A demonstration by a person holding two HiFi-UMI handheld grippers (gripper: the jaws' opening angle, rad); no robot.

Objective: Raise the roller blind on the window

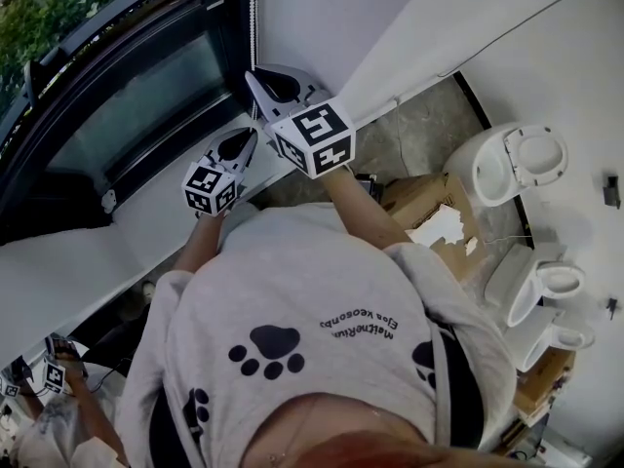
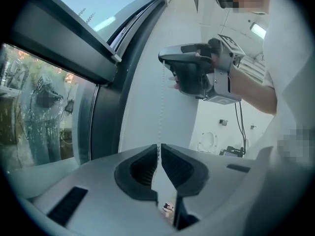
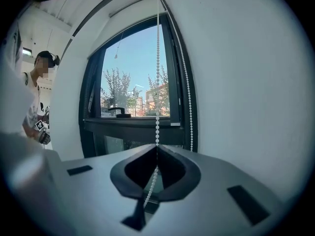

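Note:
A white bead chain (image 3: 157,58) hangs down the wall beside the dark-framed window (image 3: 133,82), and a second strand (image 3: 186,82) runs next to it. My right gripper (image 3: 157,145) is shut on the chain, which passes on between its jaws. My left gripper (image 2: 158,146) is shut on the same chain (image 2: 161,107) just below the right gripper (image 2: 162,59). In the head view the right gripper (image 1: 255,76) is close above the left gripper (image 1: 252,136), both at the window's right edge under the chain (image 1: 253,18). The blind itself is out of sight and the glass is uncovered.
The white window sill (image 1: 146,222) runs below the grippers. Several white toilets (image 1: 517,164) and an open cardboard box (image 1: 429,203) stand on the floor to the right. Another person (image 3: 37,97) with grippers stands at the left.

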